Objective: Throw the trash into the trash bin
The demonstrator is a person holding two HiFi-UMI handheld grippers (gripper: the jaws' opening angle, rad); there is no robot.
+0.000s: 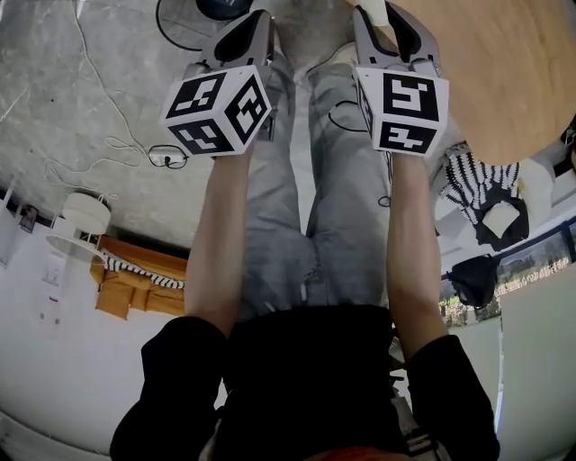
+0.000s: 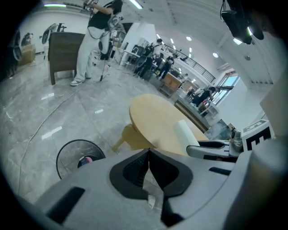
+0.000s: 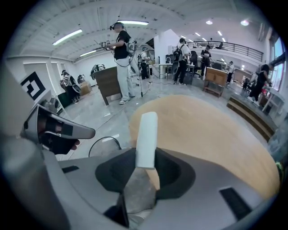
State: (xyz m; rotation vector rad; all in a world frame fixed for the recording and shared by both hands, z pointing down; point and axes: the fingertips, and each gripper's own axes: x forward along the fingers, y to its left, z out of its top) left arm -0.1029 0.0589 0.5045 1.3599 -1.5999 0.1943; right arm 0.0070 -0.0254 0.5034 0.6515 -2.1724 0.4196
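Observation:
My right gripper (image 3: 145,155) is shut on a flat white strip of trash (image 3: 146,139) that sticks up past its jaws. That strip (image 2: 184,133) also shows in the left gripper view, beside the right gripper (image 2: 216,148). My left gripper (image 2: 148,152) is shut, its tips touching with nothing visible between them. The round wire trash bin (image 2: 78,157) stands on the grey floor, ahead and left of both grippers, with something pink and blue inside. In the head view both grippers (image 1: 255,22) (image 1: 387,22) are held out side by side, the bin (image 1: 169,32) just beyond the left one.
A round wooden table (image 3: 202,130) stands right of the bin, under the right gripper (image 1: 504,72). A white cable (image 1: 99,135) and power strip (image 1: 166,159) lie on the floor to the left. Several people stand far off in the hall (image 3: 121,58).

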